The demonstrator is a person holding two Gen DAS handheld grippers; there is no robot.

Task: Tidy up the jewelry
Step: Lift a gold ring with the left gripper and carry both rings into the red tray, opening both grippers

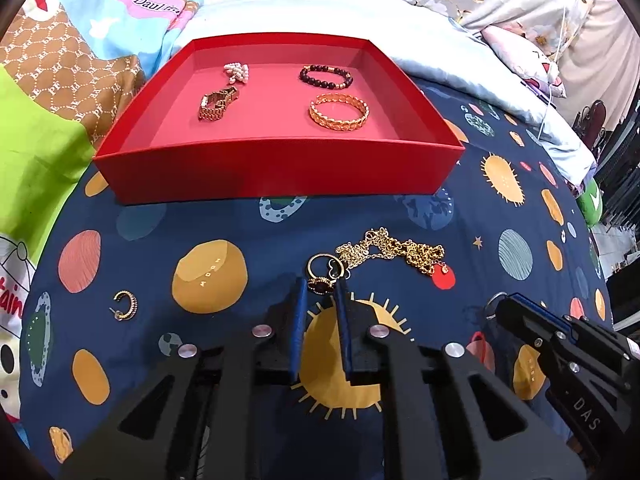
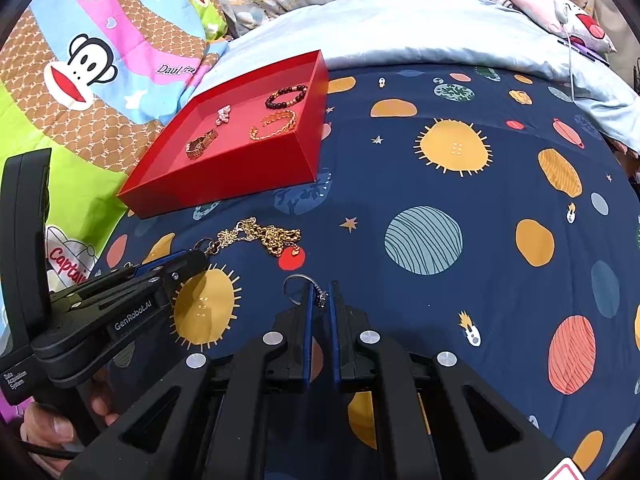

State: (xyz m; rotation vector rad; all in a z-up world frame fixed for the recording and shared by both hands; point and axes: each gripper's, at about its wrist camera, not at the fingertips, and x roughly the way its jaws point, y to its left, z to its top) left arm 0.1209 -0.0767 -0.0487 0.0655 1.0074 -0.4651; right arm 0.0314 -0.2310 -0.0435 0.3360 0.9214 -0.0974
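A red tray (image 1: 280,176) holds a pearl piece (image 1: 237,71), a gold watch band (image 1: 218,103), a dark bead bracelet (image 1: 327,76) and a gold bangle (image 1: 339,113). My left gripper (image 1: 322,286) is shut on a gold ring with a dark stone (image 1: 320,285), low over the bedspread. A tangled gold necklace (image 1: 400,252) lies just beyond it. A gold hoop earring (image 1: 125,306) lies to the left. My right gripper (image 2: 320,294) is shut on a silver ring (image 2: 298,286). The tray (image 2: 224,184) and the necklace (image 2: 264,236) also show in the right wrist view.
The blue planet-print bedspread (image 2: 440,200) covers the bed. A colourful monkey-print quilt (image 2: 80,60) lies at the left, a pale blue sheet (image 2: 400,28) and pillows behind the tray. The left gripper body (image 2: 120,304) sits close to the right one.
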